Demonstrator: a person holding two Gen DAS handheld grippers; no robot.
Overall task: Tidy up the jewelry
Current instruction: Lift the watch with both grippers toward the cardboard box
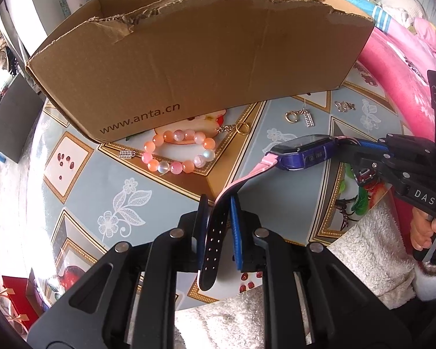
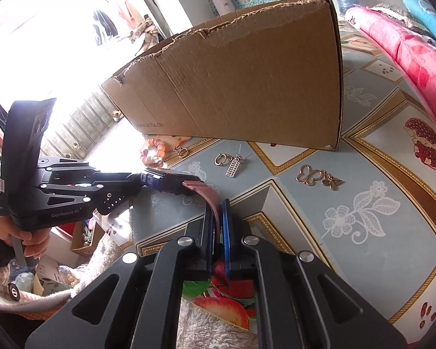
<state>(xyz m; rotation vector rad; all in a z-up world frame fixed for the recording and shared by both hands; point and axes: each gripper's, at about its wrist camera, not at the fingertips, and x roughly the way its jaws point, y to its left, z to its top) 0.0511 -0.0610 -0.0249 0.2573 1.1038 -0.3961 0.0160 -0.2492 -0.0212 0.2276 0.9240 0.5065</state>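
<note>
Watch: the watch (image 1: 302,151) has a blue case and pink straps, and it hangs in the air between the two grippers, just over the table (image 1: 116,174).
Left gripper: the left gripper (image 1: 218,221) has its jaws a little apart. One strap runs down between them. It leans on the blue pad, with a small gap on the other side, so it does not look pinched.
Right gripper: the right gripper (image 2: 217,226) is closed tight on the other strap.
Which way it lies: the watch stretches long from one gripper to the other. Both are at its ends, but only the right one really has it.
Box: the cardboard box (image 1: 206,58) stands past the watch, behind both grippers. Its wall is tall, so I think the watch must go up and over.
Other jewelry: a bead bracelet (image 1: 178,152) lies on the table by the box.
Only in the left view: the holes in the strap and the gap.
Only in the right view: two butterfly charms (image 2: 319,179) and a hand (image 2: 23,235) on the left handle.
Hidden: neither view shows inside the box.
</note>
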